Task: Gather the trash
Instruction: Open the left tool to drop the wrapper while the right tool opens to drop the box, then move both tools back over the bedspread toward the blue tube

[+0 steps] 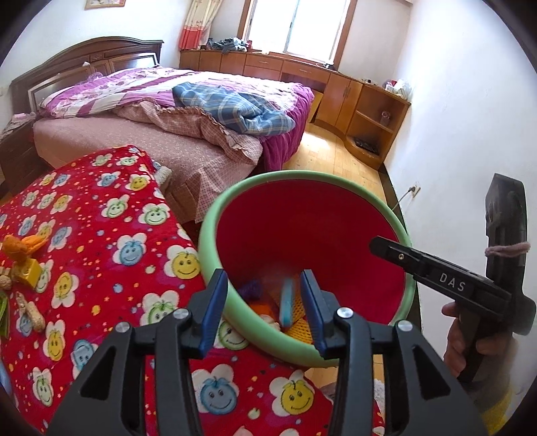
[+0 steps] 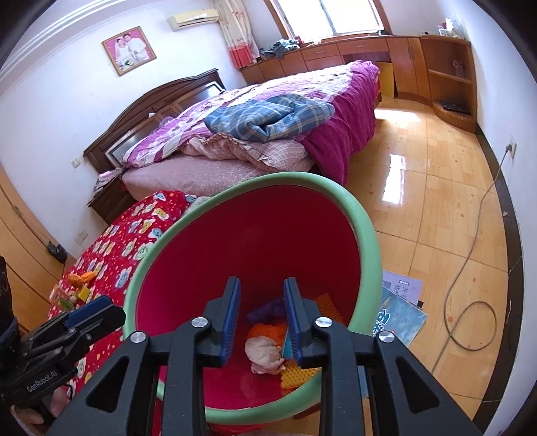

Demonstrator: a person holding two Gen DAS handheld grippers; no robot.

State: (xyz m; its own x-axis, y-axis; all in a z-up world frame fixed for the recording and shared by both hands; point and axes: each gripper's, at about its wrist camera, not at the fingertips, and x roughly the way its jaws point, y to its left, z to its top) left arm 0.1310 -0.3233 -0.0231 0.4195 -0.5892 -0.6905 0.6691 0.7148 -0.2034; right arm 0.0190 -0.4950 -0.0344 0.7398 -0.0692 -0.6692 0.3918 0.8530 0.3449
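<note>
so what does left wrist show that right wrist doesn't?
Left wrist only: peanuts on the red blanket and the right tool from the side. Right wrist only: framed photo, air conditioner, books on the floor, coiled cable. Both: red bin with trash inside, bed, cabinets.

Sunlit bedroom: white walls (image 2: 50,110), glossy wood floor (image 2: 419,208), unmade bed (image 1: 174,110), wooden cabinets (image 1: 339,90) under a bright window (image 1: 298,23).
</note>
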